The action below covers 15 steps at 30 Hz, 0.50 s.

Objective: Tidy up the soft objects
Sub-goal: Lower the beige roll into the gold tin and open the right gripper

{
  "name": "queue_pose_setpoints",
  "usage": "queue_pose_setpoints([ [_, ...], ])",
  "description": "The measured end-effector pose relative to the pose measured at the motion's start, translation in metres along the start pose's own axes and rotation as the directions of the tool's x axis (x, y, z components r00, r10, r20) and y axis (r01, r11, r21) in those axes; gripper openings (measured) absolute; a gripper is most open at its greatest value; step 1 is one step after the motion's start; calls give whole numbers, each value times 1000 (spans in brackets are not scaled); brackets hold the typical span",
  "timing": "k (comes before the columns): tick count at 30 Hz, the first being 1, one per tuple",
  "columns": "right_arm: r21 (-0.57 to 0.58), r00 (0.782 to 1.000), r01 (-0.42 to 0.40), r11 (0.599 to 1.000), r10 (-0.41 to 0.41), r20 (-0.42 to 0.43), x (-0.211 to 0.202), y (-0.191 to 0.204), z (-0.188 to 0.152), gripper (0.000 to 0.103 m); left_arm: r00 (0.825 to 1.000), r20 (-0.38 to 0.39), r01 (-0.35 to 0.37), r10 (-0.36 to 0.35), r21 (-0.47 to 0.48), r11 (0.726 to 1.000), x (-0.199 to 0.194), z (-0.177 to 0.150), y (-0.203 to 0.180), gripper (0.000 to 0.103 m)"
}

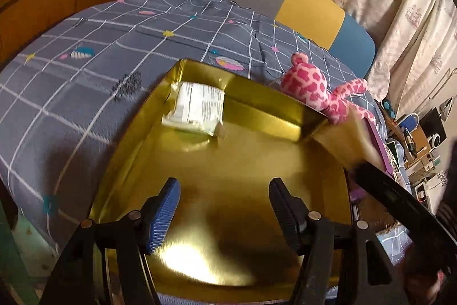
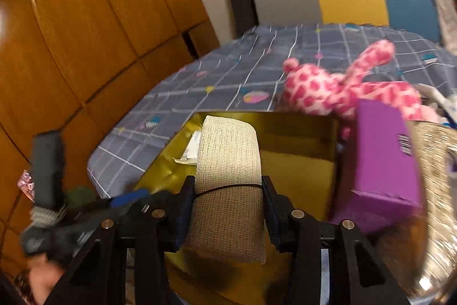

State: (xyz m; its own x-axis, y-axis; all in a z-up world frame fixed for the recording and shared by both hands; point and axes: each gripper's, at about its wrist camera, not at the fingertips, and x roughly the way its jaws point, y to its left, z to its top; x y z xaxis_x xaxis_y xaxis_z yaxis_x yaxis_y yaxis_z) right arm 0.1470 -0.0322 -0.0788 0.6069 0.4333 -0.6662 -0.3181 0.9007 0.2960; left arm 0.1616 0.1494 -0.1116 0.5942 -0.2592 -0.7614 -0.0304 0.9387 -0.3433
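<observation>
A gold box lies open on the bed, also in the right wrist view. A white printed packet lies in its far left corner. My left gripper is open and empty above the box floor. My right gripper is shut on a beige mesh bandage roll tied with a black band, held over the box. A pink spotted plush toy lies on the bedsheet just behind the box's far right corner; it also shows in the right wrist view.
A purple box stands at the gold box's right edge. The bed has a grey checked sheet. A grey, yellow and blue headboard is behind. Wooden cabinets stand left. A cluttered desk is at far right.
</observation>
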Motion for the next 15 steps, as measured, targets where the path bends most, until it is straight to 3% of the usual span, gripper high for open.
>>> queue_pose_setpoints([
  [10, 100, 991, 58, 993, -46, -123, 88, -7, 29, 45, 999, 34, -22, 23, -41, 999, -19, -18, 18, 65],
  [15, 107, 987, 104, 989, -89, -133, 113, -6, 36, 47, 999, 41, -24, 27, -75, 997, -23, -17, 29, 65],
])
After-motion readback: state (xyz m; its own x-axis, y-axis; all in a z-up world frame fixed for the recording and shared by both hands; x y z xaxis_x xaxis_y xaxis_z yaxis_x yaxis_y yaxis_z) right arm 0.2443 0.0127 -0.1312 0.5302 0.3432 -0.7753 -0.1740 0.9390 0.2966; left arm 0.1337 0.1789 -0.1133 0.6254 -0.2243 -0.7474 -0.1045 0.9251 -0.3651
